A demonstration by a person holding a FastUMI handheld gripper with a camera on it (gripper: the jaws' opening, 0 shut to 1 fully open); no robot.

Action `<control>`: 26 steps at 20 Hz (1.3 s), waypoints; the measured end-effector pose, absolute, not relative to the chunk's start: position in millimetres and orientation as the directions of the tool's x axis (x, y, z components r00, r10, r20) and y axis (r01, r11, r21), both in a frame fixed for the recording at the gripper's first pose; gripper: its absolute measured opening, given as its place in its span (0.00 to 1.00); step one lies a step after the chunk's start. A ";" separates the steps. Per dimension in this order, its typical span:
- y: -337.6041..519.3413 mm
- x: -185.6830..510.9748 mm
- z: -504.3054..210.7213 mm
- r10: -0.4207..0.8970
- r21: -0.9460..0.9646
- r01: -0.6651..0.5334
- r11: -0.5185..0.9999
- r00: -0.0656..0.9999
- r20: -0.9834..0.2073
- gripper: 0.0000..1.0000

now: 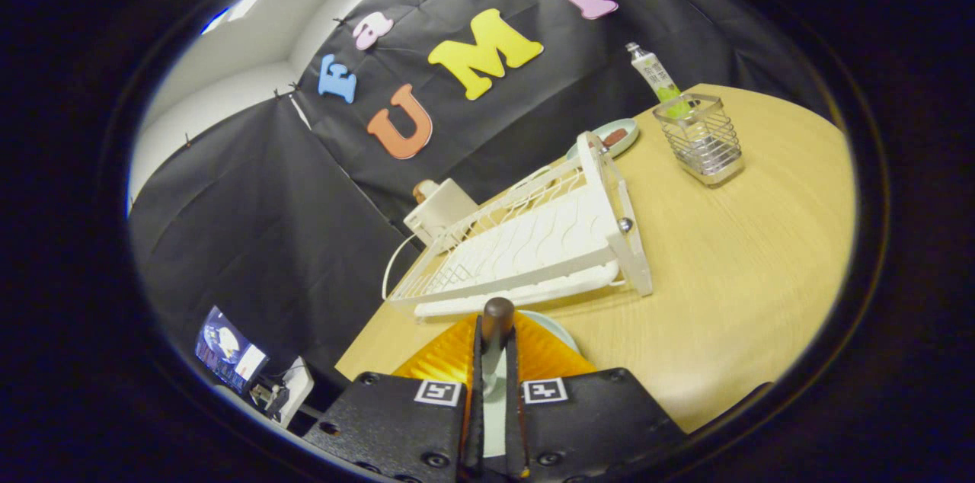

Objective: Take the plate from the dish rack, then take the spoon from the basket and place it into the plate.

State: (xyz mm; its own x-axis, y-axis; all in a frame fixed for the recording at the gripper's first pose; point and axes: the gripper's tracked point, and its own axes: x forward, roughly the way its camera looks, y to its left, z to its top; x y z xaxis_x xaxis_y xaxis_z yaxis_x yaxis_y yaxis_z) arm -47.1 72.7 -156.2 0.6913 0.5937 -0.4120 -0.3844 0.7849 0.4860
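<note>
My gripper [495, 350] is shut on the spoon [497, 315]. Its dark brown handle end sticks up between the orange fingers [445, 357], and its metal shaft runs down between them. Under the fingers lies the pale plate [562, 329] on the wooden table, just in front of the white dish rack [533, 247]; the fingers hide most of it. The spoon's bowl is hidden. Beyond the rack, to the right, stands the wire basket [704, 144] with a tube [653, 73] leaning in it.
A second small plate [613, 136] with something brown on it sits behind the rack. A white box [442, 209] stands at the rack's far left corner. The bare wooden table [746, 270] spreads to the right. A screen [227, 352] glows low beside the table.
</note>
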 end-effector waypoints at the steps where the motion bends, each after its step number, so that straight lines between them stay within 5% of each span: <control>1: 67.3 -43.4 -159.9 0.573 0.457 -0.380 0.804 0.701 -0.425 0.22; 11: 31.7 -19.8 -175.4 0.410 0.253 -0.326 0.911 0.780 -0.473 0.88; 14: 25.2 -18.3 -163.6 0.368 0.192 -0.314 0.930 0.822 -0.434 0.99; 26: -24.8 -31.1 -36.3 0.129 -0.047 -0.134 0.990 0.987 -0.098 1.00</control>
